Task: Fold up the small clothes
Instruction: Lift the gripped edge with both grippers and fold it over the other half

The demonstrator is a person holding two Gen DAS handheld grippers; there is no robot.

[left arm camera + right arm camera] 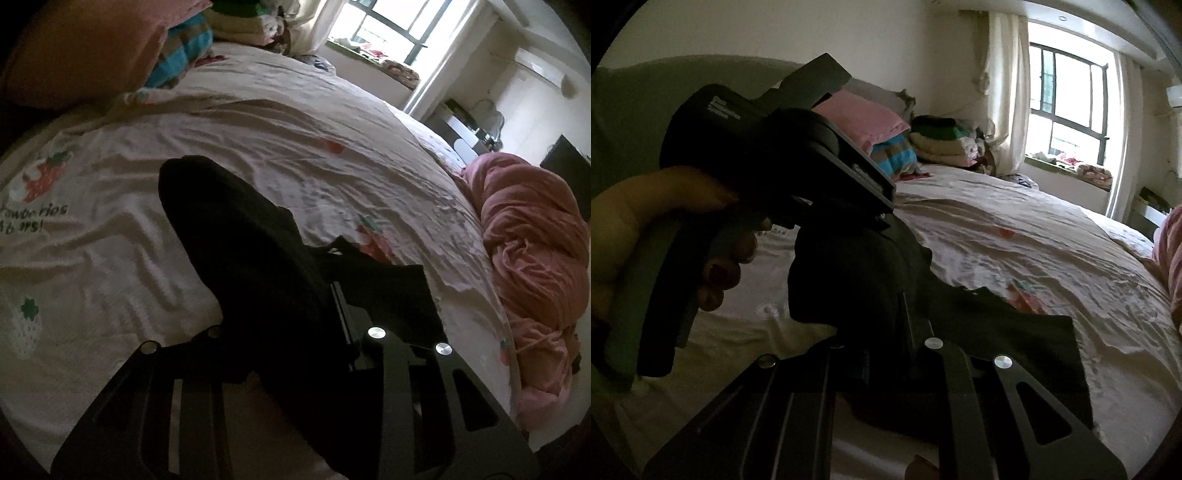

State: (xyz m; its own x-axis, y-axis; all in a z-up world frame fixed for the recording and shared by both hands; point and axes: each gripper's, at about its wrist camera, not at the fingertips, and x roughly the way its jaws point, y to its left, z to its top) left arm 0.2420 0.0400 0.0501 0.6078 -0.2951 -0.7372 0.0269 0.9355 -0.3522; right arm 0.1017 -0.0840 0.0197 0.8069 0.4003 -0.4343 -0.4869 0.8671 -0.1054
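A black garment (pixel 236 229) hangs lifted above the strawberry-print bed sheet (pixel 258 122). In the left wrist view my left gripper (pixel 299 328) is shut on a bunched part of it, and the cloth covers the fingertips. A flat flap of the garment (pixel 391 295) trails to the right. In the right wrist view my right gripper (pixel 886 332) is shut on the same black garment (pixel 857 280), close beside the left gripper (pixel 882 218), which a hand (pixel 628 221) holds at the left. The garment's free end (pixel 1015 332) lies on the sheet (pixel 1015 236).
A crumpled pink blanket (pixel 528 229) lies at the bed's right edge. Pillows (pixel 864 118) and a pile of folded clothes (pixel 942 140) sit at the head of the bed. A window (pixel 1067 107) with curtains is behind.
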